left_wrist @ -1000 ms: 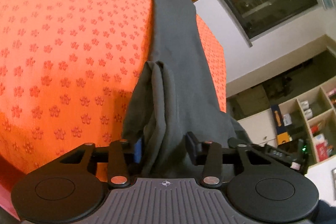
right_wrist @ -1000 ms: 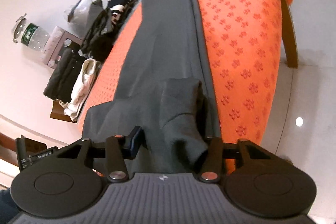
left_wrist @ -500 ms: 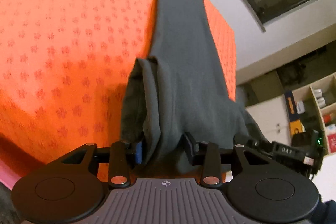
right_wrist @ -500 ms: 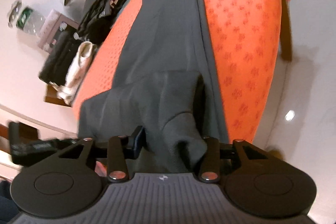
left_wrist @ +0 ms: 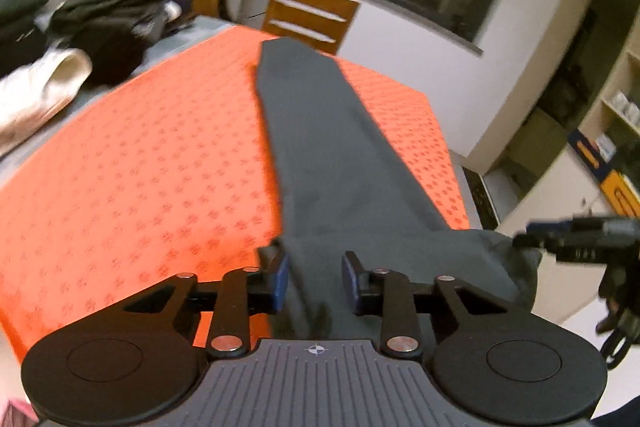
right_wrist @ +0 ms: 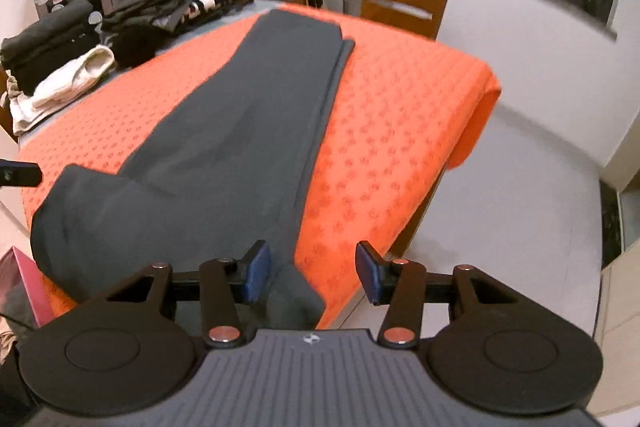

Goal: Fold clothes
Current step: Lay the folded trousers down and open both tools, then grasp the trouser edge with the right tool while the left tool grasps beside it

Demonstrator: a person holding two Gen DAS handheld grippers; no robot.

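Right wrist view: right fingers (right_wrist: 312, 275) spread, released, at the trousers (right_wrist: 248, 131)' near end; left fingers (left_wrist: 314, 281) parted around cloth. Soft, limp, light; grip both waist corners.

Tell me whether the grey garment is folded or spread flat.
Folded lengthwise: the grey garment lies as a narrow strip, layered edges showing along its right side.
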